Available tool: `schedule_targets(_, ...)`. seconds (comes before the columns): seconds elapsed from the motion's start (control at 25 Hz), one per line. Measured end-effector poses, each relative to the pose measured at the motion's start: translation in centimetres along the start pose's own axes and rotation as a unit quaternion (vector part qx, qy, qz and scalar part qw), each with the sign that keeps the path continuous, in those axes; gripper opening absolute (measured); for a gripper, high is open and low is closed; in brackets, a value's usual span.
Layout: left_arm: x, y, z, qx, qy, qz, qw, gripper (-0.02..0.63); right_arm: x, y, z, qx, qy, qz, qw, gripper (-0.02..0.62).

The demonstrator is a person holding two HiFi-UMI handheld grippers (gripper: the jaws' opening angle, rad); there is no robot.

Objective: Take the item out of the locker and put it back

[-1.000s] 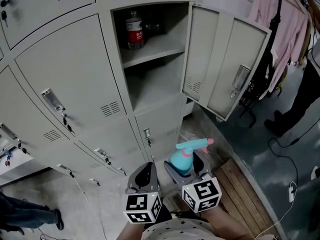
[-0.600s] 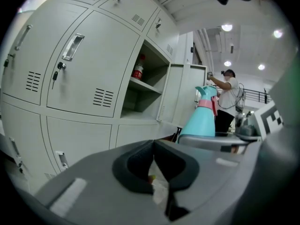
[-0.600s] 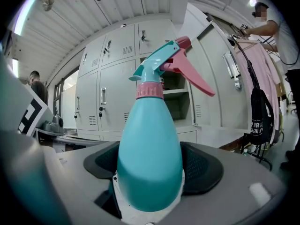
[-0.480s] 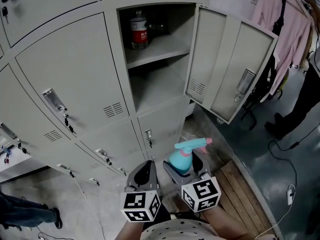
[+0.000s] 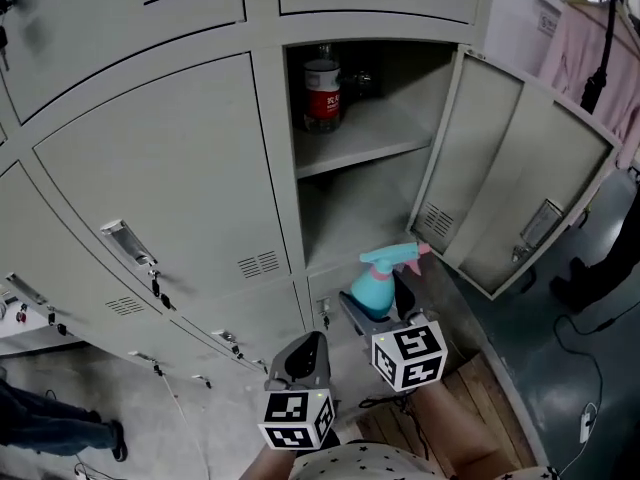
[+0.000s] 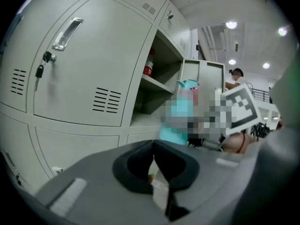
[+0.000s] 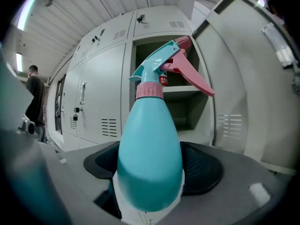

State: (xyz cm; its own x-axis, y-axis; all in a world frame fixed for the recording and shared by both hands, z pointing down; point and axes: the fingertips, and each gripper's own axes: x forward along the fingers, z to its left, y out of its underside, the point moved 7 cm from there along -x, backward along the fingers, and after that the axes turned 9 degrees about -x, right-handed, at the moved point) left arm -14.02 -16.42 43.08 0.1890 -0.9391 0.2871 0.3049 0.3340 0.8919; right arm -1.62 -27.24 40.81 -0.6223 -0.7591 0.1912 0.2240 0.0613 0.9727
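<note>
A teal spray bottle (image 5: pixel 376 284) with a pink trigger stands upright in my right gripper (image 5: pixel 378 306), which is shut on it. It hangs just in front of the open locker (image 5: pixel 365 208), level with the lower compartment. In the right gripper view the spray bottle (image 7: pixel 151 149) fills the middle, its nozzle towards the locker opening. My left gripper (image 5: pixel 305 358) sits lower and to the left, shut with nothing in it; its jaws meet in the left gripper view (image 6: pixel 153 165). A clear bottle with a red label (image 5: pixel 322 96) stands on the locker's upper shelf.
The locker door (image 5: pixel 520 203) swings open to the right. Closed locker doors with handles and keys (image 5: pixel 130 248) fill the left. Wooden floor slats (image 5: pixel 470 418) lie under my right arm. A pink garment (image 5: pixel 610 58) hangs at the far right, and a person's leg (image 5: pixel 605 278) stands there.
My right gripper has carried the spray bottle up and closer to the open locker. The view has drawn nearer to the lockers. The left gripper stays low and shut.
</note>
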Motion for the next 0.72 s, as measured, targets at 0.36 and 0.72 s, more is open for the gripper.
schedule_targets(0.36, 5.9, -3.6, 2.3, 0.004, 0.021, 0.009, 0.9997, 0.008, 10.6, -2.7, -4.3, -0.016, 0.018, 0.010, 1.000, 0.396)
schedule_targets(0.72, 9.1, -5.0, 3.1, 0.005, 0.031, 0.017, 0.9993, 0.008, 14.7, -2.2, -5.8, -0.009, 0.026, 0.011, 1.000, 0.397)
